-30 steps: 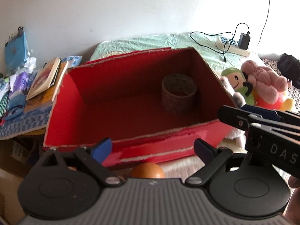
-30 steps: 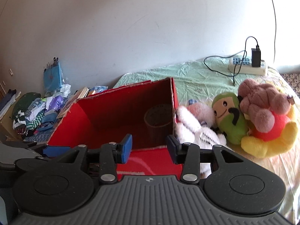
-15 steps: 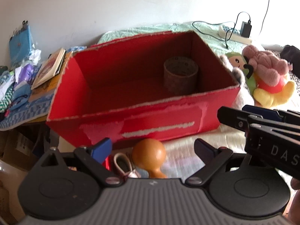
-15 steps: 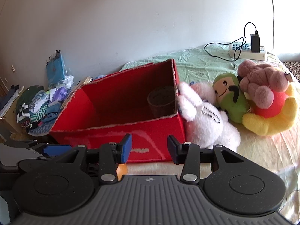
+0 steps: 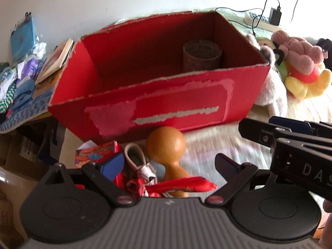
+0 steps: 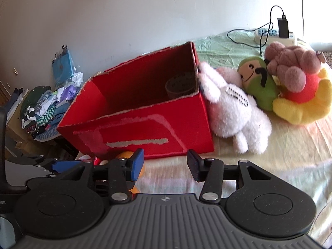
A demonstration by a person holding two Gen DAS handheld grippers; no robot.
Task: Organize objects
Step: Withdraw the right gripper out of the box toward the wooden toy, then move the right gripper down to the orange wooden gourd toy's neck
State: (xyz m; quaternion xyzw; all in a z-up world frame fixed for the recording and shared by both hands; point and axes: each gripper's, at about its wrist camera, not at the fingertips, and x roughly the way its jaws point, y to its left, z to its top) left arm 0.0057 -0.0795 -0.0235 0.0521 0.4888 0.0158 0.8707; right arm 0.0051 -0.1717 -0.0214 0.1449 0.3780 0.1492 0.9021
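Pulled back from the red cardboard box (image 5: 157, 91) over the last second, both cameras now taking in its whole torn front wall rather than only its inside. Left gripper (image 5: 167, 166) spread open, holding nothing. Right gripper (image 6: 165, 164) likewise parted and empty, low in front of the box's near wall.

Newly in view — a small heap of loose things on the bed just in front of the box: an orange wooden knob-shaped piece (image 5: 166, 143) standing upright, a little pale shoe (image 5: 137, 157) touching its left side, a patterned red packet (image 5: 97, 155) further left, and a red ribbon or strap (image 5: 176, 186) lying across the front. Already inside the box, toward its right rear corner — a brown tape roll (image 5: 202, 55) on end.

To the right of the box, a white plush rabbit (image 6: 234, 112) pressed against its side wall, with more soft toys (image 6: 290, 83) beyond.

Likely meaning: retreat done to line up on the heap; next pick probably the wooden piece, nearest the left gripper's open gap. Sorting barely begun, judging by one item boxed.
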